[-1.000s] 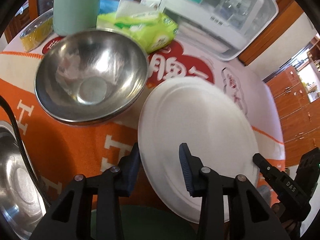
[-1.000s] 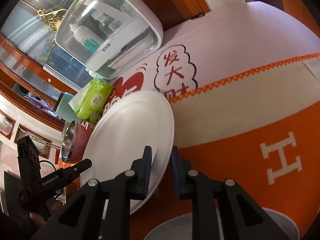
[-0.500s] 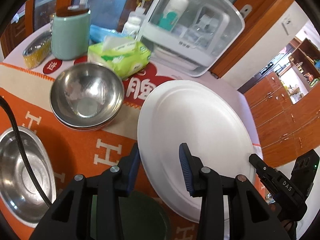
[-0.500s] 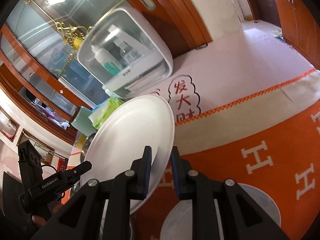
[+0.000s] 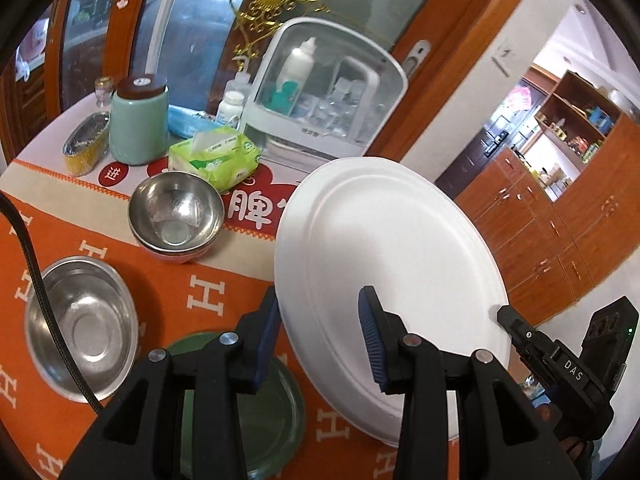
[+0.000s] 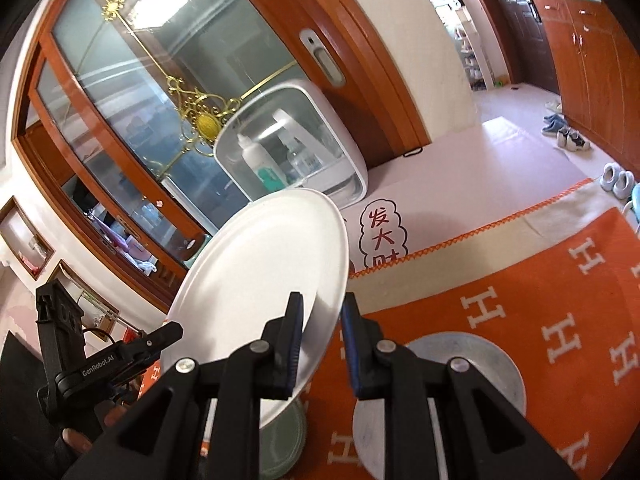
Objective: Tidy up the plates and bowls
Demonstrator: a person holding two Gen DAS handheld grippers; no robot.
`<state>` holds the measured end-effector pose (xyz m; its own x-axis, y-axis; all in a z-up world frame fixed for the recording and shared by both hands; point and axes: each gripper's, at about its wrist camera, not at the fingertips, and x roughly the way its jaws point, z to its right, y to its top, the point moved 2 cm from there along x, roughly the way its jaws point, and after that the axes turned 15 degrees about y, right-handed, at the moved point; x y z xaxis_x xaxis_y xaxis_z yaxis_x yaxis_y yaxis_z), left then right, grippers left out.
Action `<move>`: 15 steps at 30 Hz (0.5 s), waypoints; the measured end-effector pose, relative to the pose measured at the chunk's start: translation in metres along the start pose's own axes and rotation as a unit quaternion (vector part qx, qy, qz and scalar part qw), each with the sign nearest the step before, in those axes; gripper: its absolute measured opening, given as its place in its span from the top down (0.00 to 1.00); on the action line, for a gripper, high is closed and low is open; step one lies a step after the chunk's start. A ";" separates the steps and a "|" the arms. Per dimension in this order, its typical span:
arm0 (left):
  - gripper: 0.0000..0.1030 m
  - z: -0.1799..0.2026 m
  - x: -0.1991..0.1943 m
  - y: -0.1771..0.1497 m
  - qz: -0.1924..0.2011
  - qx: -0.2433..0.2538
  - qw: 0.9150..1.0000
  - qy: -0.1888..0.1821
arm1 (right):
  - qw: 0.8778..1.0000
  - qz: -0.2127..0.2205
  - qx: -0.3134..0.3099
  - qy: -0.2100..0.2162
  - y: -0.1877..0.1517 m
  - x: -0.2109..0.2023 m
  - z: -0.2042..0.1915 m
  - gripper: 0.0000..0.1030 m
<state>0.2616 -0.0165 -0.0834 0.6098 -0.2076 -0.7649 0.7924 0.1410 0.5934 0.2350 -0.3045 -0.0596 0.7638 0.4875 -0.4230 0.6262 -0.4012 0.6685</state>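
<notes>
Plate: the large round white plate (image 5: 384,264) hangs tilted in the air above the orange cloth with white H letters (image 5: 208,292), held from two sides
My left claw (image 5: 320,340): narrowly parted, its blue pads gripping the plate's near-left rim, one finger under the edge and one on the upper face
My right claw (image 6: 320,340): almost closed, pinching the plate's opposite rim (image 6: 264,280) between its pads
Below the plate: a dark green round plate (image 5: 272,408) lies flat on the cloth, right under my left claw
Grey plate: a flat grey round plate (image 6: 472,384) lies on the cloth just beside my right claw
Nested bowls: a shiny steel bowl (image 5: 176,212) sits inside another one, near the green tissue pack (image 5: 216,156); nothing in the top bowl
Single bowl: a wider steel bowl (image 5: 80,324) stands apart at the left, bare inside
Clear-lidded white box (image 5: 324,96): holds a white bottle and small jars
</notes>
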 end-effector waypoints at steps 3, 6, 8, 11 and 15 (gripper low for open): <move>0.64 0.002 -0.022 -0.011 0.013 0.013 1.000 -0.003 | 1.000 0.012 -0.004 -0.002 -0.011 -0.023 -0.012 0.81; 0.64 0.006 -0.044 -0.023 0.025 0.027 0.999 -0.006 | 1.000 0.021 -0.010 -0.007 -0.024 -0.044 -0.022 0.81; 0.64 0.007 -0.059 -0.032 0.032 0.034 0.999 -0.008 | 1.000 0.024 -0.014 -0.011 -0.033 -0.057 -0.027 0.81; 0.64 0.009 -0.079 -0.046 0.035 0.046 0.998 -0.011 | 0.999 0.024 -0.019 -0.022 -0.045 -0.075 -0.034 0.80; 0.64 0.014 -0.105 -0.065 0.040 0.065 0.997 -0.005 | 0.999 0.021 -0.017 -0.028 -0.059 -0.097 -0.040 0.80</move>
<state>0.1460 -0.0176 -0.0384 0.6704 -0.2108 -0.7114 0.7320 0.0312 0.6806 0.1172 -0.2970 -0.0332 0.7977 0.4263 -0.4266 0.5882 -0.3938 0.7064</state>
